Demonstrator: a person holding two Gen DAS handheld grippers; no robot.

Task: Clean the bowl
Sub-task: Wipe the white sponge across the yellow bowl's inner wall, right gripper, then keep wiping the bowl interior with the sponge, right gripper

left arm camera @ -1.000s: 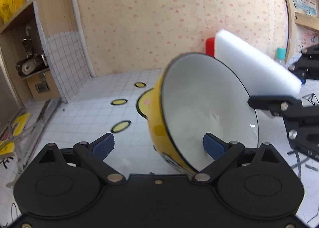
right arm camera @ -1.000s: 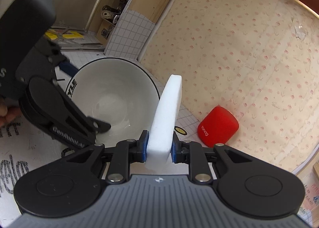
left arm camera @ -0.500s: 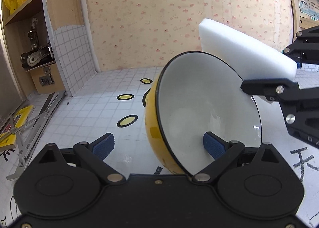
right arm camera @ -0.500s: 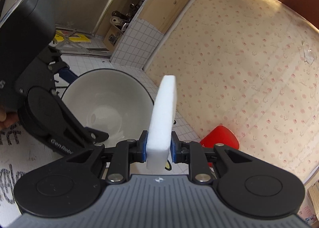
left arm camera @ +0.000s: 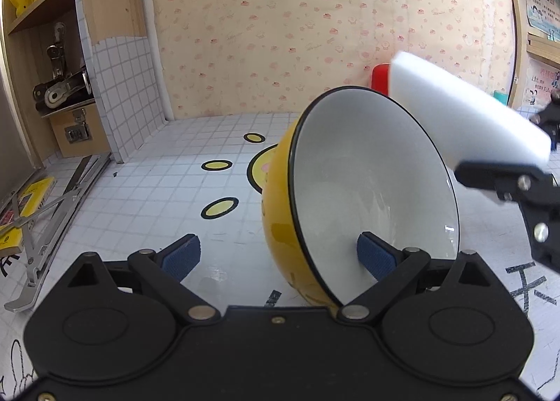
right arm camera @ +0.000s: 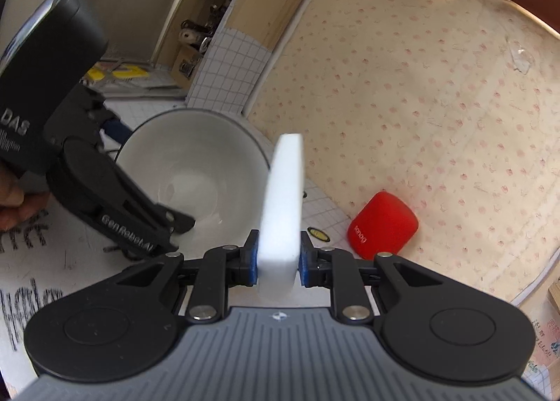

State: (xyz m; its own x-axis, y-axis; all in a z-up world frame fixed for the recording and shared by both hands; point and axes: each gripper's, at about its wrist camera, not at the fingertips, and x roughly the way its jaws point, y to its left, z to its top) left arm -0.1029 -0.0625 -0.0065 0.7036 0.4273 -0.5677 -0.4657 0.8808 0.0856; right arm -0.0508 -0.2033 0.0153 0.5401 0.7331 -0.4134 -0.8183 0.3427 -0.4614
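The tilted bowl (left arm camera: 371,187) is taking up the middle of the tiled counter (left arm camera: 168,191), its white inside facing the white sponge (left arm camera: 465,117), which is hanging just past the rim. A red speaker (right arm camera: 383,226) is blocking the way behind, against the wall. Left of the bowl the counter is lying open as far as the metal stand (left arm camera: 45,226) by the shelf unit (left arm camera: 56,61).

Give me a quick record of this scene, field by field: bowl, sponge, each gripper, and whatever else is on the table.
bowl: yellow outside, white inside, tipped on its side, opening toward the sponge
sponge: white block, outside the bowl, near its rim
right gripper: shut on the sponge
left gripper: jaws wide; one finger inside the bowl, the other outside, apart from the wall
speaker: red, by the wall
table: white grid cover
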